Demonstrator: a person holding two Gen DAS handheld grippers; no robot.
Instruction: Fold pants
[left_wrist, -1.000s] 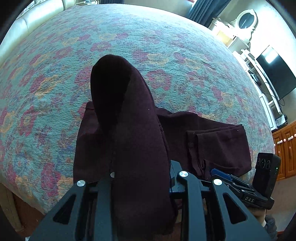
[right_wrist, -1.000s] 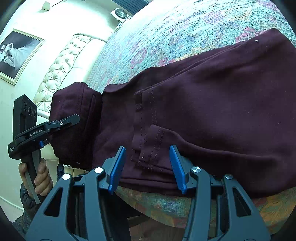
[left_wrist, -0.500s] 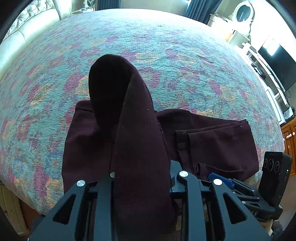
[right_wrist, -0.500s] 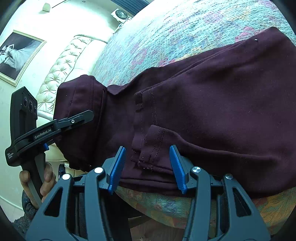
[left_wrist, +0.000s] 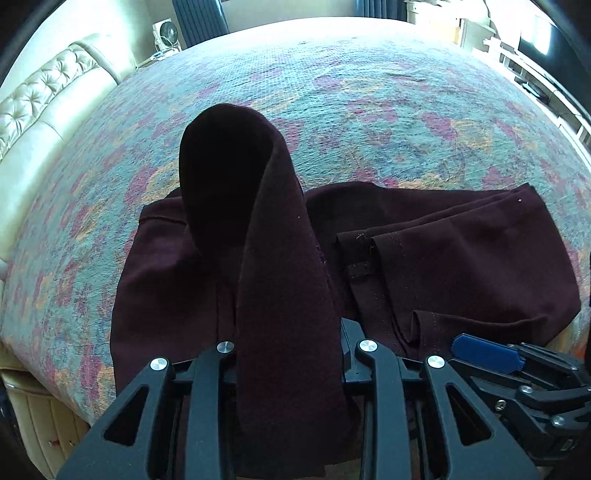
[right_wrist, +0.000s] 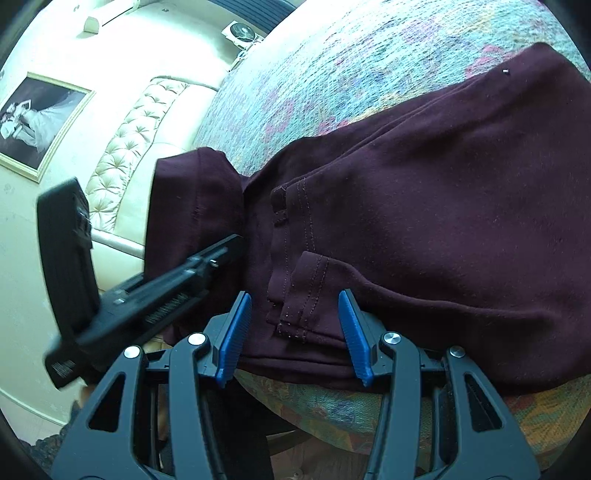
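Observation:
Dark maroon pants (left_wrist: 461, 266) lie across the near edge of the floral bedspread (left_wrist: 332, 110). My left gripper (left_wrist: 288, 332) clamps a raised fold of the pants (left_wrist: 266, 221), which arches up over the flat part; its jaws are opening slightly, with the cloth still filling the gap. In the right wrist view the left gripper (right_wrist: 221, 251) comes in from the left, carrying that fold (right_wrist: 192, 206). My right gripper (right_wrist: 295, 332) stands open at the bed's edge, its blue pads (right_wrist: 236, 332) on either side of a stitched corner of the pants (right_wrist: 443, 221) without pressing it.
A cream tufted headboard (left_wrist: 44, 96) borders the bed on the left, with a small fan (left_wrist: 166, 33) behind it. Shelves and a television (left_wrist: 535, 40) stand at the far right. A framed picture (right_wrist: 37, 122) hangs on the wall. The bed's front edge (right_wrist: 369, 413) drops away just under my right gripper.
My left gripper has moved in over the bed and lower, carrying the raised fold closer to the flat part of the pants. The right gripper has stayed where it was.

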